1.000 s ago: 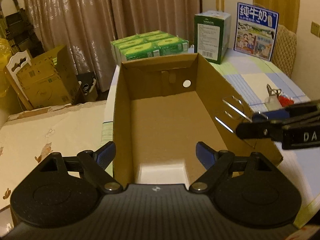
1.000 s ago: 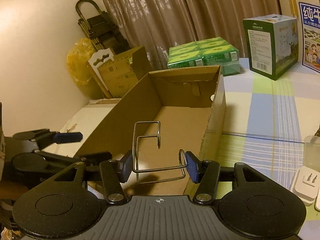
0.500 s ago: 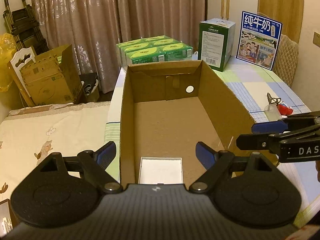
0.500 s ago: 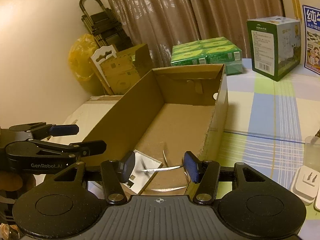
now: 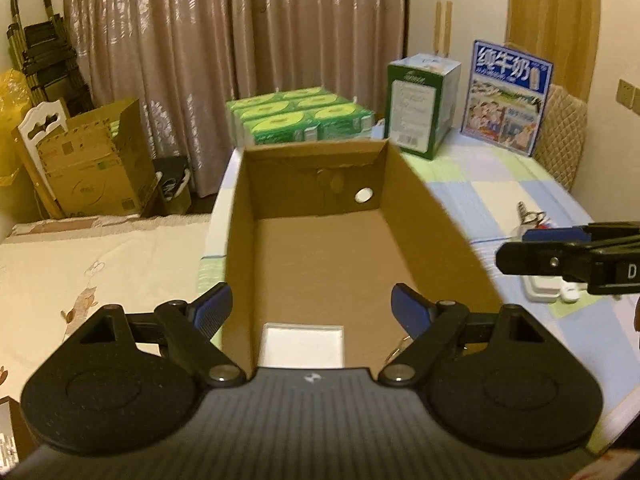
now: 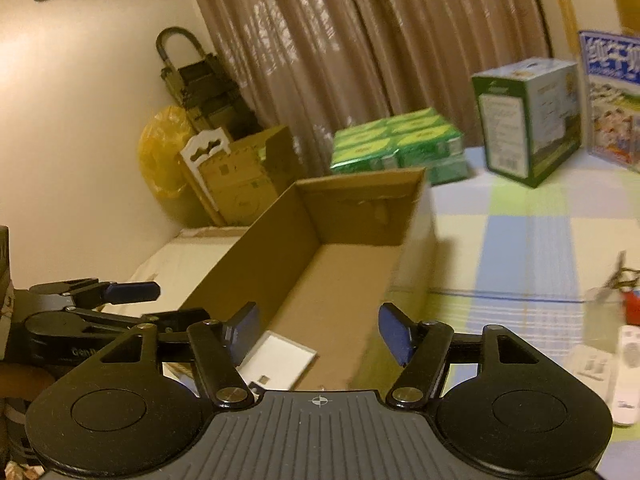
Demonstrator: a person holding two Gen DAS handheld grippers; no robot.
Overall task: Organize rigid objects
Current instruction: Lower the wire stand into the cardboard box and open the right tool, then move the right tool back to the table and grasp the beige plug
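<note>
The left gripper [image 5: 310, 312] stood wide open with nothing between its blue pads, poised over the near end of the open cardboard box [image 5: 432, 216]. From the left wrist view the box stretched away toward twelve o'clock, its floor mostly bare. A flat white box [image 5: 302, 345] lay on the box floor at the near end, just below and between the left claw's pads, at about six o'clock from the box's middle. A thin bit of wire object [image 5: 398, 350] showed at about five o'clock, low against the box's right wall and partly hidden behind the left claw's right finger; too little showed to tell its shape.

The right gripper [image 6: 318, 330] also stood wide open and held nothing. It hung above the box's near right corner, and in its view the white box sat below its left pad at about seven o'clock. The cardboard box's right wall ran under the gap between the pads toward twelve o'clock.

Beyond the box, at twelve o'clock, sat a green carton pack [image 5: 304, 120] on the checked tablecloth [image 5: 500, 188].
</note>
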